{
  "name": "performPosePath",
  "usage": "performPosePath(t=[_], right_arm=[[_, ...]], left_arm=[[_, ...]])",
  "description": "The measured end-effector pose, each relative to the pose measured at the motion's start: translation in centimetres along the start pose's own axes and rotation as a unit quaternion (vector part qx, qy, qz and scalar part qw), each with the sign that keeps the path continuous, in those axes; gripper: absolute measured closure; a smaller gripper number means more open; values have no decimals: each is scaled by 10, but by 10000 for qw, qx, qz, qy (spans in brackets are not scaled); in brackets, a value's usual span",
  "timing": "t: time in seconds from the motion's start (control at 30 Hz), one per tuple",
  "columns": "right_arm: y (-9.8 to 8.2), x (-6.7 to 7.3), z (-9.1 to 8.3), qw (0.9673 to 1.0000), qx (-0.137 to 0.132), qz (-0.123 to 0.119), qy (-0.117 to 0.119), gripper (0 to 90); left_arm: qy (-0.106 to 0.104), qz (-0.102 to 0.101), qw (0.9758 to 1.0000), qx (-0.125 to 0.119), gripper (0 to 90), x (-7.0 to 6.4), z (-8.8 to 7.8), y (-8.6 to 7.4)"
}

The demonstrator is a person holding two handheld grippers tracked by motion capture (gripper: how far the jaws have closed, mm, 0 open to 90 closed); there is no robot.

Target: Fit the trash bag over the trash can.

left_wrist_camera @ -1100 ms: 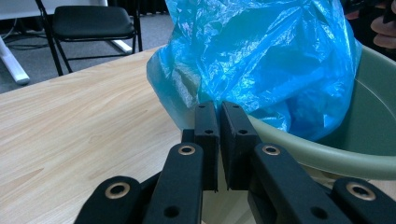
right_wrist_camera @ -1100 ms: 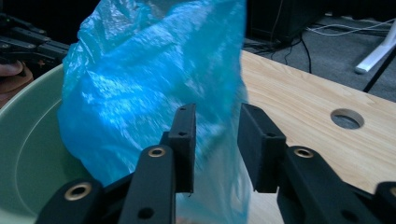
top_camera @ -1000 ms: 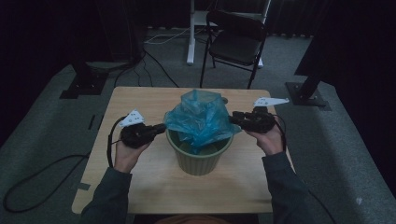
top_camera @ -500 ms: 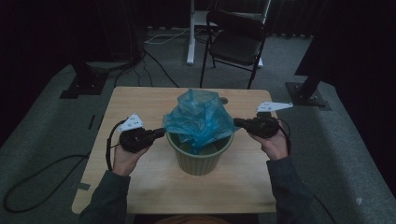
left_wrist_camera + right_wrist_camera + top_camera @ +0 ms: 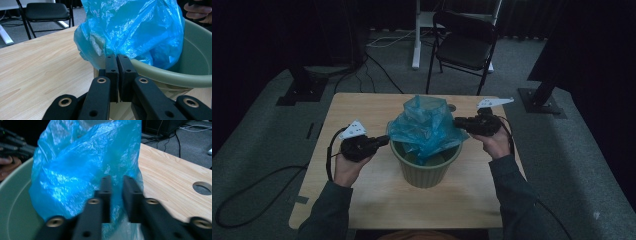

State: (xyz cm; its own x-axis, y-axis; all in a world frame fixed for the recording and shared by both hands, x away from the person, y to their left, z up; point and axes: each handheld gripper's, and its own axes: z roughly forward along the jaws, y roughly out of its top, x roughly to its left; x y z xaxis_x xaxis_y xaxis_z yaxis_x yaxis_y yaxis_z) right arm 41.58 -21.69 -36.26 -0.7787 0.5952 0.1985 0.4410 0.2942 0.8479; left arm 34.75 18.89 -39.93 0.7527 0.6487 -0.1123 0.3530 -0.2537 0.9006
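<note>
A green plastic bin [image 5: 424, 175] stands mid-table with a crumpled blue bag [image 5: 427, 125] bulging out of its top. My left gripper [image 5: 387, 140] reaches the bin's left rim and is shut on the bag's edge; in the left gripper view its jaws [image 5: 117, 58] pinch the blue film [image 5: 132, 27] just above the rim [image 5: 175, 75]. My right gripper [image 5: 457, 121] is at the bag's right side. Its jaws [image 5: 117, 180] have just been opening and stand slightly apart, with the blue film [image 5: 82, 165] in the gap, unpressed.
The wooden table [image 5: 362, 110] has a round hole [image 5: 202, 188] beyond the bin. A black folding chair [image 5: 467, 45] and a white desk leg [image 5: 416, 35] stand behind the table. Cables and dark stand bases [image 5: 299, 90] lie on the grey floor.
My right gripper pulled a little to the right, then came back in to the bag's side. The left gripper has kept its hold at the rim.
</note>
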Motion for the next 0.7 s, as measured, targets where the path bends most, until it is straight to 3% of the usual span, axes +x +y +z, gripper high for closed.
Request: performPosePath(t=[0.07, 0.23, 0.37, 0.53, 0.7], right_arm=[[-2, 2, -2, 9999, 53, -107, -9, 882], [-8, 12, -16, 9993, 42, -358, -38, 900], [-15, 15, -25, 9993, -5, -350, 115, 900], [-33, 16, -31, 9995, -51, -151, 269, 900], [-41, 17, -35, 9996, -64, -74, 264, 900]], left_arm=[[21, 14, 10000, 7, 869, -1, 0, 0], [6, 28, 10000, 9, 869, -3, -2, -1], [0, 43, 10000, 18, 869, -4, -3, -2], [-16, 51, 10000, 21, 869, -7, -4, -4], [-40, 40, 10000, 66, 871, -10, -6, -10]])
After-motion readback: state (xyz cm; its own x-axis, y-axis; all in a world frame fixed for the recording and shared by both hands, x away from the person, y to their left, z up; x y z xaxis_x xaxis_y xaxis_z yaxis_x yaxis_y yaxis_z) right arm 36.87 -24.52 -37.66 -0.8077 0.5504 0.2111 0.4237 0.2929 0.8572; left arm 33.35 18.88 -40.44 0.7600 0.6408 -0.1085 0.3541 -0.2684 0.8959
